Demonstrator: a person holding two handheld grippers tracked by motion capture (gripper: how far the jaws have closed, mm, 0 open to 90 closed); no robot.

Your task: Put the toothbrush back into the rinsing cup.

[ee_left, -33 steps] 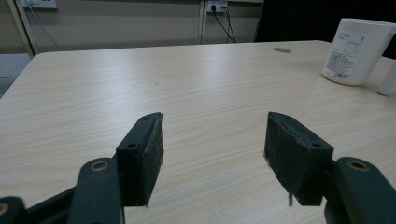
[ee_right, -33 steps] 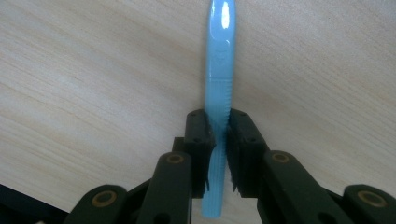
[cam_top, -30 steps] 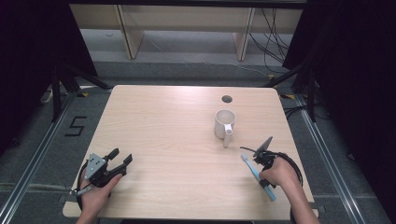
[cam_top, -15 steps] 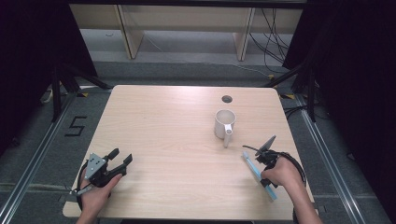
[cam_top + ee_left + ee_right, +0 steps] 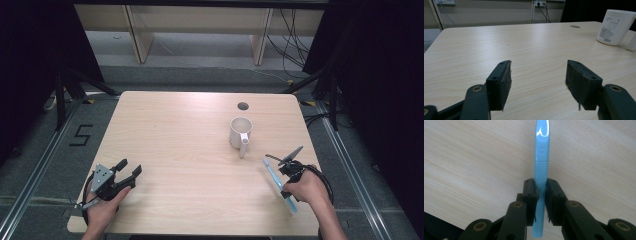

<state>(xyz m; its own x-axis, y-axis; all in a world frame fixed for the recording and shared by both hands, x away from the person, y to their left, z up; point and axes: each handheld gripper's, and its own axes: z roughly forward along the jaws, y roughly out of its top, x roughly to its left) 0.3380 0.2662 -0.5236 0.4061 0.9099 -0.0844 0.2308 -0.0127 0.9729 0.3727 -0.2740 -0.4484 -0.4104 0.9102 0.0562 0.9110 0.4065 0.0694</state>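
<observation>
Little has shifted since the earlier frames: the right gripper point(image 5: 283, 161) has edged only slightly along the right side of the table point(image 5: 180, 130), the toothbrush point(image 5: 280, 187) riding with it, while the left gripper point(image 5: 127, 171) sits where it was near the front left corner.

Its jaws are clenched on the toothbrush. In the right gripper view the two black pads press on either side of the handle point(image 5: 540, 187), at a stretch with fine ribs along one edge. The toothbrush is a slim, pale blue plastic stick, glossy enough to catch a white glint near its far end. That end widens a little and carries a small moulded mark. The near end of the handle pokes out below the pads, towards the camera. Whether bristles sit at the far tip cannot be told from these views.

From the high view the toothbrush lies at a slant near the front right corner of the table, running from beside the person's right hand point(image 5: 302, 189) up towards the mug point(image 5: 240, 132). It stays clear of the mug, whose handle points towards the front edge.

The left gripper is released, its jaws standing wide apart over bare wood with nothing between them. The white mug point(image 5: 617, 27) shows a printed label at the far right of the left gripper view. A small dark hole point(image 5: 243, 106) sits near the far edge of the table, behind the mug.
</observation>
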